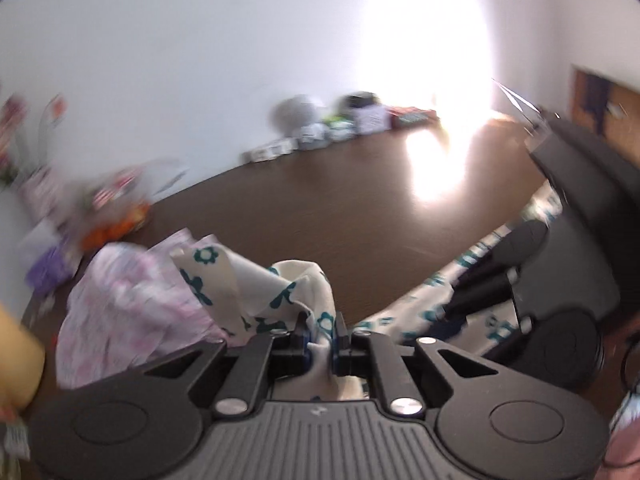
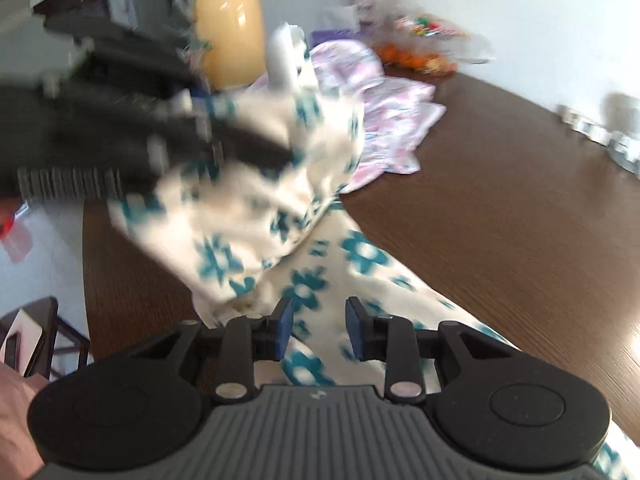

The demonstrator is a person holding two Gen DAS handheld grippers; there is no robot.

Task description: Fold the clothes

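While you work: your left gripper (image 1: 320,338) has its blue pads pressed together on a bunched fold of the cream cotton garment with teal flower print (image 1: 280,292), lifting it off the dark brown wooden table (image 1: 340,208).
Right gripper: your right gripper (image 2: 318,330) hangs over the same cloth with its fingers apart, fabric lying between them but not pinched.
Garment: one end is raised at your left gripper, and the rest trails down across the near part of the table toward you.
Neighbour: a crumpled pink-and-white printed garment (image 1: 132,304) lies just beside the lifted cloth, possibly touching it.
Clutter: a pale yellow jug (image 2: 230,28) and a clear bag of orange snacks (image 2: 420,54) sit beyond the clothes.
Risk: the bunched hold may slip or drag the pink piece along; closing the right fingers on several layers would likely set a crooked fold.
Blur: motion smears the edges, so no hem can be told.
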